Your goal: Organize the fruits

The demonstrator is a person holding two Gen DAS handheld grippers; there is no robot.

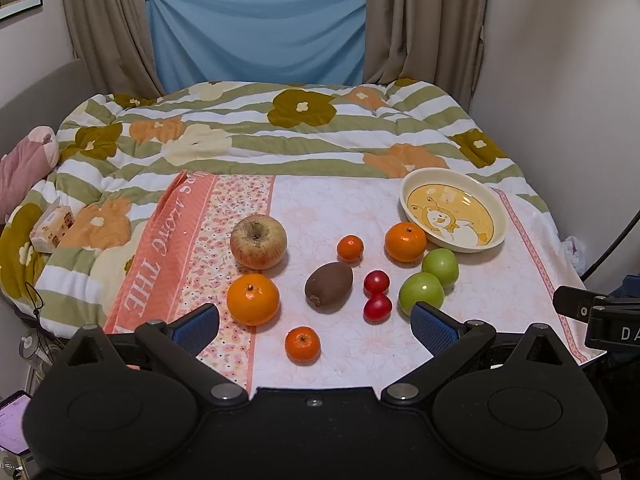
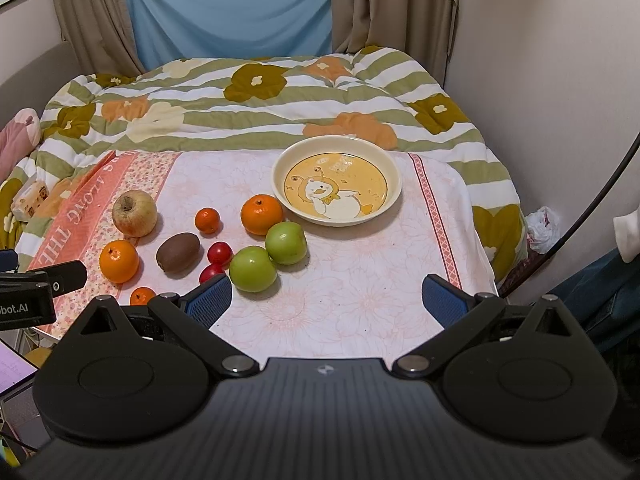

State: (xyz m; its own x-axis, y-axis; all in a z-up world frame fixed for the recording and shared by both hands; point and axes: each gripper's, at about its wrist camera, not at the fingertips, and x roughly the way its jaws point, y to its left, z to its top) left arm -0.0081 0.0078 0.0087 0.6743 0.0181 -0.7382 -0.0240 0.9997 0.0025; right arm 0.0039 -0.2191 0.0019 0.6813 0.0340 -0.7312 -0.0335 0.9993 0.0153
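Note:
Loose fruit lies on a pink floral cloth: a yellow-red apple, two big oranges, two small mandarins, a brown kiwi, two red cherry tomatoes and two green apples. An empty cream bowl with a duck picture stands behind them at the right. My left gripper is open near the front edge, over the near mandarin. My right gripper is open over bare cloth, right of the green apples.
The cloth covers a small table whose front edge is close to both grippers. Behind it lies a bed with a flowered quilt. A tissue pack lies on the quilt at the left. A wall stands at the right.

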